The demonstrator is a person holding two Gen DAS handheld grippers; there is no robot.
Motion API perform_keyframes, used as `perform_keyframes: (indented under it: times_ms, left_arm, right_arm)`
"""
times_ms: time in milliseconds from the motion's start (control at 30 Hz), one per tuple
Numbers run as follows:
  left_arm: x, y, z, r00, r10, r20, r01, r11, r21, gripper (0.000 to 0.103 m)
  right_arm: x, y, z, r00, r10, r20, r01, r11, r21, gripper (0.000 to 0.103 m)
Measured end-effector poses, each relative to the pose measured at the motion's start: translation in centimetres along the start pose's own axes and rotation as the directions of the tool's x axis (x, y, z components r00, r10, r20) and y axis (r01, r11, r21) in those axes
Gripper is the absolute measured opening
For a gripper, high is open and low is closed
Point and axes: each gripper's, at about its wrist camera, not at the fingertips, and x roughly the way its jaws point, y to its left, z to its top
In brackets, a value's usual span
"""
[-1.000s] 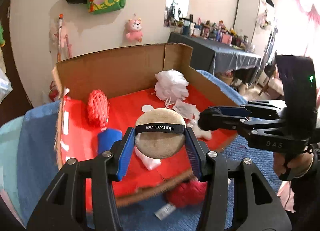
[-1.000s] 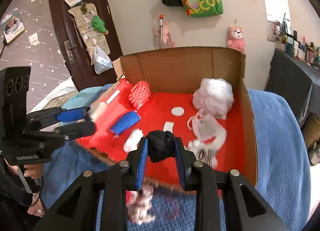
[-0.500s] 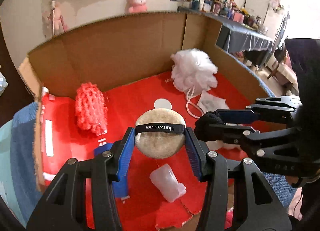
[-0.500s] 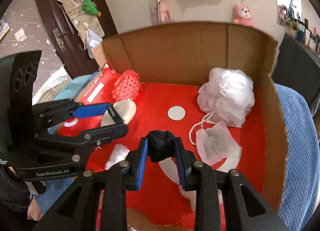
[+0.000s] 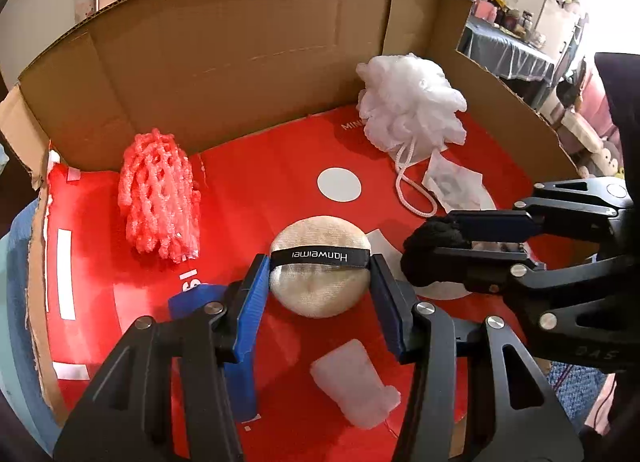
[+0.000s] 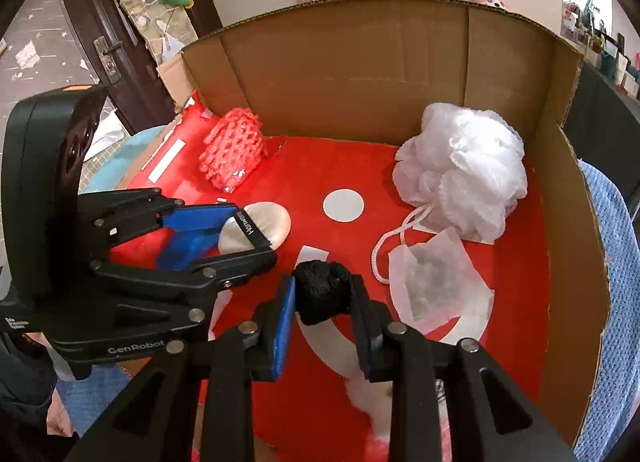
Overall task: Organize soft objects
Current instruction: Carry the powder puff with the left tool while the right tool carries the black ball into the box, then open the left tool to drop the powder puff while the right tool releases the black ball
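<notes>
1. Behind your jaws stood a cluttered room: a dark door on one side, a draped table of small bottles on the other, and a blue blanket under the cardboard box (image 5: 248, 62).
2. You held the left gripper (image 5: 318, 282) clamped on the beige powder puff (image 5: 318, 262), its black strap spanning the two blue pads, over the red floor of the box.
3. Your right gripper (image 6: 322, 298) was closed on a black mesh ball (image 6: 322, 290), just beside the left jaws and a little ahead of them.
4. The step in hand looked like setting both pieces down inside the box. To do it well, you needed to bring each gripper low over bare red floor before letting go, because both items seemed light enough to bounce or roll.
5. You also needed to keep the two grippers apart as they opened, since their tips stood close together.
6. Ahead of the left jaws and to their left stood a pink foam net (image 5: 160, 198), near the back wall.
7. Ahead and to the right of both jaws sat a white bath pouf (image 6: 460, 174), its cord trailing toward a white sachet (image 6: 436, 278).
8. Just below the left jaws lay a small white foam piece (image 5: 352, 382), and under the left-hand pad a blue object (image 5: 204, 298) that you could not identify.
</notes>
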Motion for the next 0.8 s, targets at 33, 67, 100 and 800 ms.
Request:
perform_keyframes:
  times_ms: [33, 67, 100, 800]
  left_arm:
    - [0.0, 0.0, 0.0, 1.000, -0.002, -0.003, 0.002, 1.000, 0.005, 0.048]
    - [0.1, -0.1, 0.0, 1.000, -0.001, -0.006, 0.001, 1.000, 0.009, 0.048]
    - [0.3, -0.2, 0.0, 1.000, 0.001, -0.018, -0.001, 1.000, 0.012, 0.048]
    - [1.6, -0.8, 0.3, 0.998, 0.019, -0.067, -0.018, 1.000, 0.021, 0.050]
  right_arm:
    - [0.1, 0.0, 0.0, 1.000, 0.002, -0.004, -0.002, 1.000, 0.004, 0.029]
    - [0.2, -0.1, 0.0, 1.000, 0.000, -0.006, 0.000, 1.000, 0.003, 0.029]
    - [0.3, 0.0, 0.0, 1.000, -0.003, -0.008, 0.003, 1.000, 0.000, 0.029]
    - [1.1, -0.2, 0.0, 1.000, -0.006, -0.017, 0.006, 1.000, 0.000, 0.031]
